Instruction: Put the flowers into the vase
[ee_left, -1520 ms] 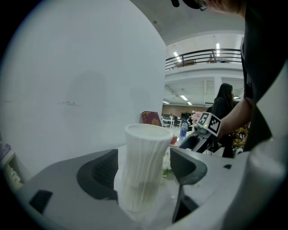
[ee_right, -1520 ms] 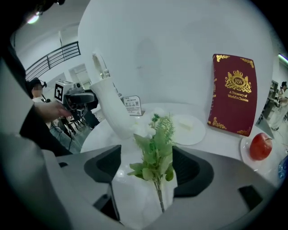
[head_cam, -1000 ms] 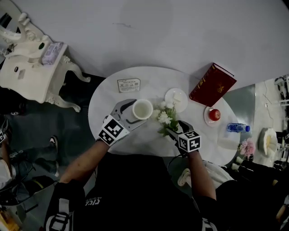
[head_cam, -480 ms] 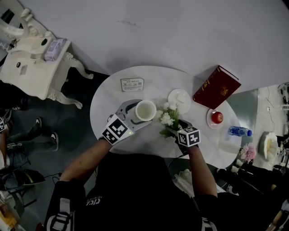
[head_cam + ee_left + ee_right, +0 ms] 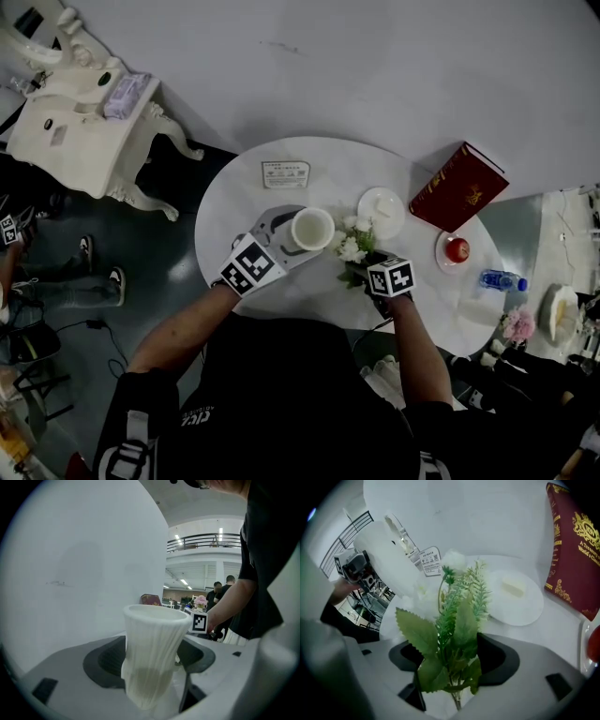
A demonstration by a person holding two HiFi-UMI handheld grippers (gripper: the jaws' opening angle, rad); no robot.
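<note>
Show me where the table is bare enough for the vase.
Bare: the table's left side, between the card and the left hand-held gripper; the near strip between it and the right hand-held gripper. Crowded: the middle, where vase, flowers and white plate bunch, and the right end by the book and apple.

Vase (image 5: 312, 228): white, ribbed, narrow at the waist and flared at the rim. It is upright, mouth open and empty, and clamped between the jaws of the left gripper (image 5: 298, 228) over the white table (image 5: 323, 159).

Flowers (image 5: 354, 246): a small bunch of white blooms, serrated green leaves and fern-like sprigs. The stems are clamped in the right gripper (image 5: 367, 268). The blooms lie just beside the vase rim, outside it.
</note>
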